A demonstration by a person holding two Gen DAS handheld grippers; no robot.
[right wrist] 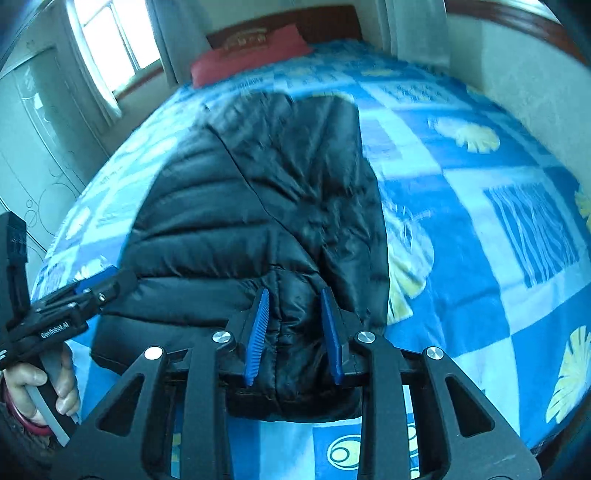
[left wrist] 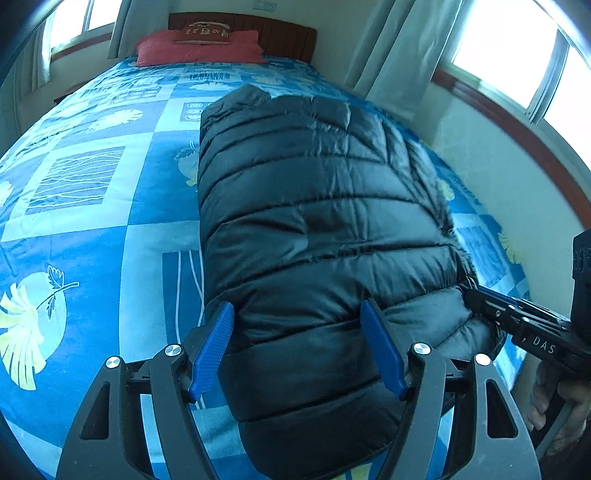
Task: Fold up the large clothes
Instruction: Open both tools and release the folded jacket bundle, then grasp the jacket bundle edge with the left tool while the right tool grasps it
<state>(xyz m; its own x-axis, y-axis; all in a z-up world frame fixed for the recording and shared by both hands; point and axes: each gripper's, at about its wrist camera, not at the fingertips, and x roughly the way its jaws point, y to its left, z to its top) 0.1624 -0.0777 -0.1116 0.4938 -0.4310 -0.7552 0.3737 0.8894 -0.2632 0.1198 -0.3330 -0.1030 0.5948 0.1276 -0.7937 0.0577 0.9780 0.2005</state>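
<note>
A black quilted puffer jacket (left wrist: pixel 314 221) lies lengthwise on the bed, its sides folded in to a long narrow shape; it also shows in the right wrist view (right wrist: pixel 251 206). My left gripper (left wrist: pixel 297 317) is open, its blue fingers wide apart over the jacket's near end. My right gripper (right wrist: pixel 295 299) has its blue fingers closed in on a bunched fold at the jacket's near right corner. In the left wrist view the right gripper (left wrist: pixel 476 295) touches the jacket's right edge. In the right wrist view the left gripper (right wrist: pixel 107 280) sits at the jacket's left edge.
The bed has a blue patterned bedspread (left wrist: pixel 92 221) with leaf prints. Red pillows (left wrist: pixel 199 48) lie by the wooden headboard (left wrist: pixel 288 33). A wall with windows and curtains (left wrist: pixel 399 48) runs close along the right side. A wardrobe (right wrist: pixel 33 147) stands at the left.
</note>
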